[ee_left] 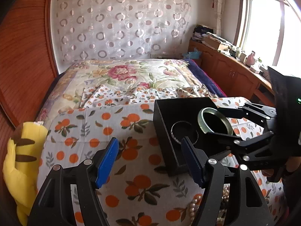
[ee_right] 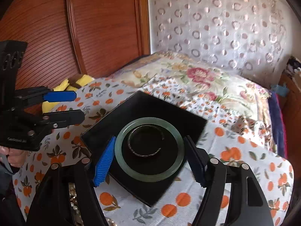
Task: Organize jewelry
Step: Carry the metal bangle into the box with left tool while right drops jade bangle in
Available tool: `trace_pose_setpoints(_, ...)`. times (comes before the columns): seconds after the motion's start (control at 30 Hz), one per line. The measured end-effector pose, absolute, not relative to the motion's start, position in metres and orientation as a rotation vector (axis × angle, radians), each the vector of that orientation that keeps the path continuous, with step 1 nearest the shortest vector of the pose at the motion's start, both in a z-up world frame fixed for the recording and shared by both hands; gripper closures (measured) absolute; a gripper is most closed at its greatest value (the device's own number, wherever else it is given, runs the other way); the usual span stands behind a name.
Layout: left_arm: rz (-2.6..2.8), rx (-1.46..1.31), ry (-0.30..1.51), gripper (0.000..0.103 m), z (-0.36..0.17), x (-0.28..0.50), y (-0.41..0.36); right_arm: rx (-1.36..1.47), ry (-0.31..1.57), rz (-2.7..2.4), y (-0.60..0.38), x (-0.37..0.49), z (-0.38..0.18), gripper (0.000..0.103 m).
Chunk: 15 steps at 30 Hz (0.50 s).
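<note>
Your right gripper (ee_right: pixel 149 163) is clasped around the green jade bangle (ee_right: pixel 148 148): the blue pad on one side and the dark pad on the other both sit against the bangle's outer rim, and the bangle hangs tilted above the open black box (ee_right: pixel 116 120). From the left wrist view, the same bangle (ee_left: pixel 215 120) shows between the right gripper's black fingers (ee_left: pixel 223 134), over the right part of the box (ee_left: pixel 163 116).

Inside the box, on its dark floor, lies a thin silver bracelet (ee_left: pixel 183 132) with an open gap in its ring. From the right wrist view it appears through the middle of the jade bangle (ee_right: pixel 144 142).

Your left gripper (ee_left: pixel 150 160) is released, its blue pads standing apart with nothing between them. It hovers over the orange-print bedspread (ee_left: pixel 116 131) just beside the box's near left side, and its right pad overlaps the box's near edge in the picture. In the right wrist view it (ee_right: pixel 76 105) is at the far left, clear of the box, with a hand (ee_right: pixel 14 155) under its handle.

The box rests on the bedspread, in the near half of the bed. Pearl beads (ee_left: pixel 194 205) lie on the cloth near the bed's front edge, partly hidden by the left gripper's arms. A yellow plush toy (ee_left: pixel 18 162) sits at the bed's left edge, against the wooden wall panel (ee_left: pixel 24 60).
</note>
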State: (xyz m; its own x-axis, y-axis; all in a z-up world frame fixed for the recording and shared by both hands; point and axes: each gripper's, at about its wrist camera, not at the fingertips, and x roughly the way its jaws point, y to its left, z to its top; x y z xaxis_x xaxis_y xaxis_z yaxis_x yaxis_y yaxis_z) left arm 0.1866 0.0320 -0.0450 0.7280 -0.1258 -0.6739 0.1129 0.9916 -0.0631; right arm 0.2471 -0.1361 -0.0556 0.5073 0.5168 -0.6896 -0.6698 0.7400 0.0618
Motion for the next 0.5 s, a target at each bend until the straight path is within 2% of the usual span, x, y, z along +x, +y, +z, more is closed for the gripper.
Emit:
trace_pose_setpoints(0.33,-0.127,-0.029,0.762,0.037,-0.052,0.167,0.039,-0.269,0.778,0.709,-0.124,0.249,-0.063,0.028)
trace_pose_setpoints(0.5,-0.128,-0.031,0.753,0.037,-0.051,0.156,0.041,-0.276,0.771,0.691,-0.125,0.244,-0.061,0.025)
